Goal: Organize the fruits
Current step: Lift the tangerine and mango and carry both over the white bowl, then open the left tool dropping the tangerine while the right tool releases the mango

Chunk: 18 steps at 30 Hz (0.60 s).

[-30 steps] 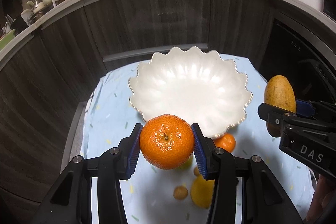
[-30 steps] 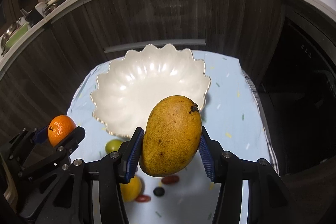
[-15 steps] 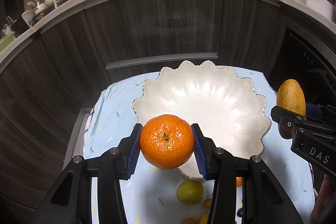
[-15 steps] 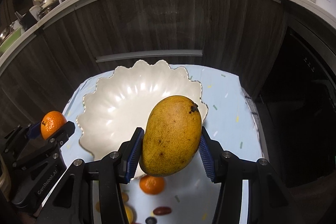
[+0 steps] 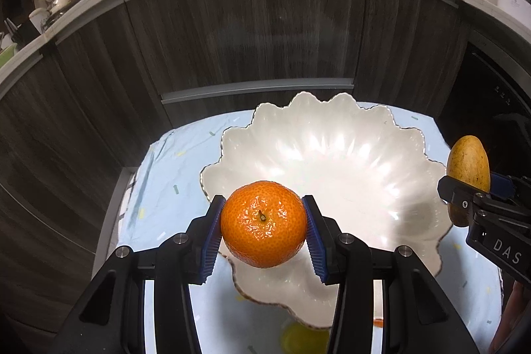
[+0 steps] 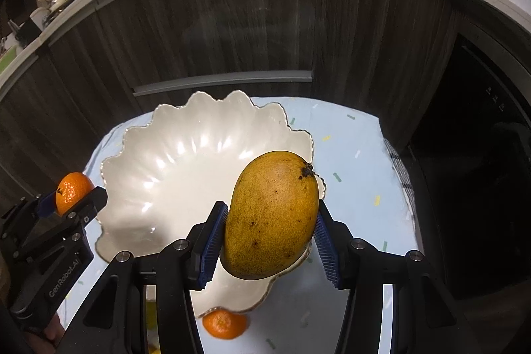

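above the white bowl (image 5: pixel 332 155), hand-held grippers grip tangerine (image 5: pixel 264 224) and mango (image 6: pixel 272 218).

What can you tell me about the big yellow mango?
The mango is oval, golden yellow with small brown freckles and a dark stem scar at its upper end. It stands nearly upright, tilted slightly, clamped between the blue ribbed pads of the right gripper. It is held in the air over the near rim of the white scalloped bowl, touching only the pads.

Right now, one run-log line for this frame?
left gripper: shut on orange | right gripper: shut on mango | both over bowl | bowl empty | loose fruit on cloth
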Motion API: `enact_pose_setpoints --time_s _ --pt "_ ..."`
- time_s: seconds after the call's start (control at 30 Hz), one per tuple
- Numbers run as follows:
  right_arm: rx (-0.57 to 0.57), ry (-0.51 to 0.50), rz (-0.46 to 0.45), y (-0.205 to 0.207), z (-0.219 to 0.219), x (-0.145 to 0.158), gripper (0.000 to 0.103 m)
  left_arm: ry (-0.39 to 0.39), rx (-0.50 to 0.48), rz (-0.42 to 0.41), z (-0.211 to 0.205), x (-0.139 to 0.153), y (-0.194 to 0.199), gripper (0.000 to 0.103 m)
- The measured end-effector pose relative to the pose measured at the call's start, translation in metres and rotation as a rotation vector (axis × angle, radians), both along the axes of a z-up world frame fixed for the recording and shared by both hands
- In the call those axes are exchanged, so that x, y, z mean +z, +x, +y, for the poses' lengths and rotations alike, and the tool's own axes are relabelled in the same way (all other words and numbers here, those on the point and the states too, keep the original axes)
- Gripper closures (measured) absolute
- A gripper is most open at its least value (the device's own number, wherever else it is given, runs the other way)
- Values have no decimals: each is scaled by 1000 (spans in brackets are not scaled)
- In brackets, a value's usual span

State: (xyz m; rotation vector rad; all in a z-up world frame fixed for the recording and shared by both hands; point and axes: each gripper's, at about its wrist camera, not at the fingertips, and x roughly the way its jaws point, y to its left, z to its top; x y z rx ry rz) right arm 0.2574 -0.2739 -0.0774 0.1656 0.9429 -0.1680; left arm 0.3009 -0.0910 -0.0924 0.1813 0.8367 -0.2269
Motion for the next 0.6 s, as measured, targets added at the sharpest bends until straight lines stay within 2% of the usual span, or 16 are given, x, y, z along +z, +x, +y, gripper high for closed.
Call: enact_pose_setpoints --time_s 0.6 --pt "6 -12 53 17 -1 -26 50 14 -1 95 -4 -36 18 57"
